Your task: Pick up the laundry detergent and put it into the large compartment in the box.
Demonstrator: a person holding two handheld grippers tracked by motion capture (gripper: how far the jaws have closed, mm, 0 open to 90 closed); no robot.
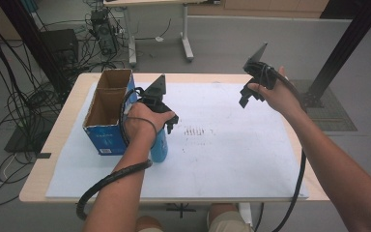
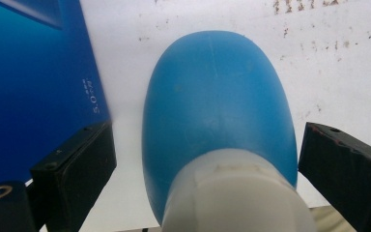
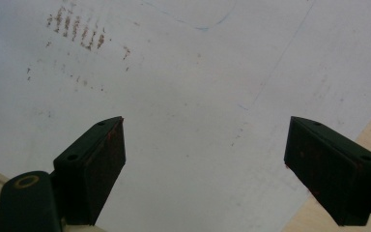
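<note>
A blue bottle (image 1: 159,146) with a white cap (image 2: 236,193) stands upright on the white mat (image 1: 232,159), close beside a blue cardboard box (image 1: 107,121). My left gripper (image 1: 163,126) hangs over the bottle from above, open. In the left gripper view, the bottle's body (image 2: 217,96) sits between the jaws of the left gripper (image 2: 207,169), with a small gap on the box side and the other jaw nearly touching. My right gripper (image 1: 249,96) is held above the mat's far right part. In its own view the right gripper (image 3: 205,159) is open with nothing between its jaws.
The open-topped box (image 2: 29,87) sits at the mat's left edge. Brown smudges (image 1: 195,131) mark the mat's middle, also seen as brown smudges (image 3: 77,31). The wooden table edge (image 3: 367,125) lies near the right gripper. Cables and a black post (image 1: 348,43) stand beyond the table.
</note>
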